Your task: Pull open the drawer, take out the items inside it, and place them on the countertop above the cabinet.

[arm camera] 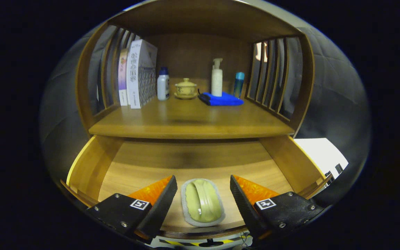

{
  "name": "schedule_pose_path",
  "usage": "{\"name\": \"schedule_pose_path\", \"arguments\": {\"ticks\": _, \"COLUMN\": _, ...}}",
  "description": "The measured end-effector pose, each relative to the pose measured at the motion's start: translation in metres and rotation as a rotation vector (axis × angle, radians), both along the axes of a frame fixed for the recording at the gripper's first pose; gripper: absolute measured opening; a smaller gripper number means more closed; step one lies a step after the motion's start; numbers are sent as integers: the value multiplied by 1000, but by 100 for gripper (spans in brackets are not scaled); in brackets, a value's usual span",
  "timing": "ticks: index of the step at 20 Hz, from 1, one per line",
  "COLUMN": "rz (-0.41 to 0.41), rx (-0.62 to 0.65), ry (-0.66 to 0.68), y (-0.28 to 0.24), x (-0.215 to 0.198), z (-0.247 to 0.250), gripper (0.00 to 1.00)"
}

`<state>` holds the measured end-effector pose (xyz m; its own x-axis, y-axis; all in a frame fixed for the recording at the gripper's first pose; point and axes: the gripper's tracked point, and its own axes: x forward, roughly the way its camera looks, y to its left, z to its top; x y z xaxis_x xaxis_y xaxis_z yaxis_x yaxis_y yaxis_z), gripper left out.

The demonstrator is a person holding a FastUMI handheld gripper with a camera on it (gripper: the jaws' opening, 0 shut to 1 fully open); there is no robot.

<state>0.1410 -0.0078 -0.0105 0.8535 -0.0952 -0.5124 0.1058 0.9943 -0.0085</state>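
Wooden drawer [92, 166] stands open; gripper [203, 199] spread wide, holding nothing, straddles pale green ribbed dish on grey mat [202, 203]. Next, judged: close, lift to wooden counter [193, 119].

brush [202, 205] in drawer [89, 166], perhaps near front

No text is showing clearly enough to be read anywhere. The tall white box [140, 73] standing at the far left of the worktop [189, 121] is carrying printed characters down its spine and a patterned side, and the thinner box [123, 76] leaning beside it is bearing some print too, but all of it is blurring past reading. Each gripper [203, 201] finger is wearing a small square black-and-white marker [140, 204], a coded pattern and not lettering.
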Motion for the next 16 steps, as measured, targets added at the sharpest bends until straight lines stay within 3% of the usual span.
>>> {"name": "schedule_pose_path", "arguments": {"ticks": 7, "rz": -4, "rx": -5, "ry": 152, "y": -2, "x": 5, "z": -34, "gripper": 92}}
{"name": "schedule_pose_path", "arguments": {"ticks": 15, "rz": 16, "rx": 36, "ry": 264, "y": 7, "x": 8, "z": -53, "gripper": 62}}
{"name": "schedule_pose_path", "arguments": {"ticks": 16, "rz": 20, "rx": 53, "ry": 260, "y": 10, "x": 11, "z": -55, "gripper": 55}}
